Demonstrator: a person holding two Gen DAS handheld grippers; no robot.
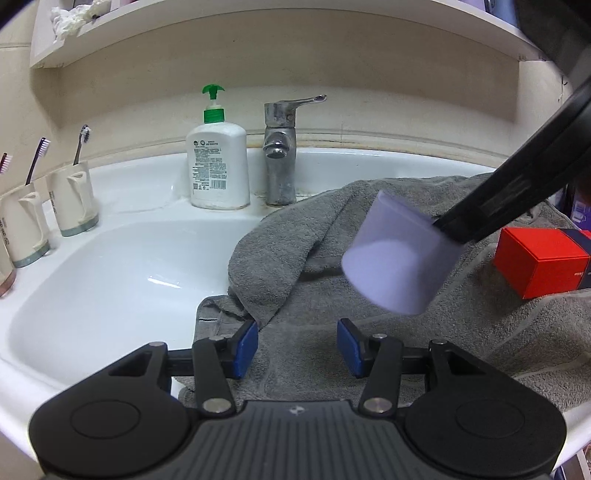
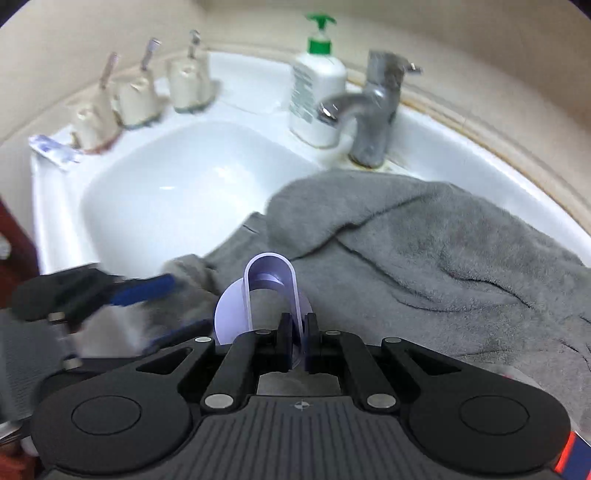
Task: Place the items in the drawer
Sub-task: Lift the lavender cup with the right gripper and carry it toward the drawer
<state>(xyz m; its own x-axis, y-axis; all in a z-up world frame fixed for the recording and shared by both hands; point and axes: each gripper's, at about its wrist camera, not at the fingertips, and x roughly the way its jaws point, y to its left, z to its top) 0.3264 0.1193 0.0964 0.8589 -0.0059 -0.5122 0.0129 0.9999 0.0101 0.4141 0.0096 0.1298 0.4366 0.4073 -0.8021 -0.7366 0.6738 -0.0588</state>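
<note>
Right gripper (image 2: pixel 298 343) pinches the lavender cup (image 1: pixel 397 256) by its handle, jaws clamped tight, carrying it above the gray towel (image 1: pixel 424 325) toward an unseen drawer; left gripper (image 1: pixel 297 347) idles at 6 o'clock, jaws wide, red box (image 1: pixel 539 260) waiting at 3 o'clock.

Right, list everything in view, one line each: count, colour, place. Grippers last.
Cup: one, pale lilac, held by its handle above the towel.
Towel: one, grey, draped over the right side of the sink.
Box: one, red with a dark end, on the towel at right.
Sink: one, white.
Tap: one, chrome, behind the basin.
Pump bottle: one, white with green pump, left of the tap.
Toothbrush mugs: three, cream, each with a brush, on the left rim.
Tube: one, white and blue, far left rim.
Shelf: one, white, above the sink.
Left gripper: open, blue pads, over the towel.
Right gripper: shut on the cup's handle.
</note>
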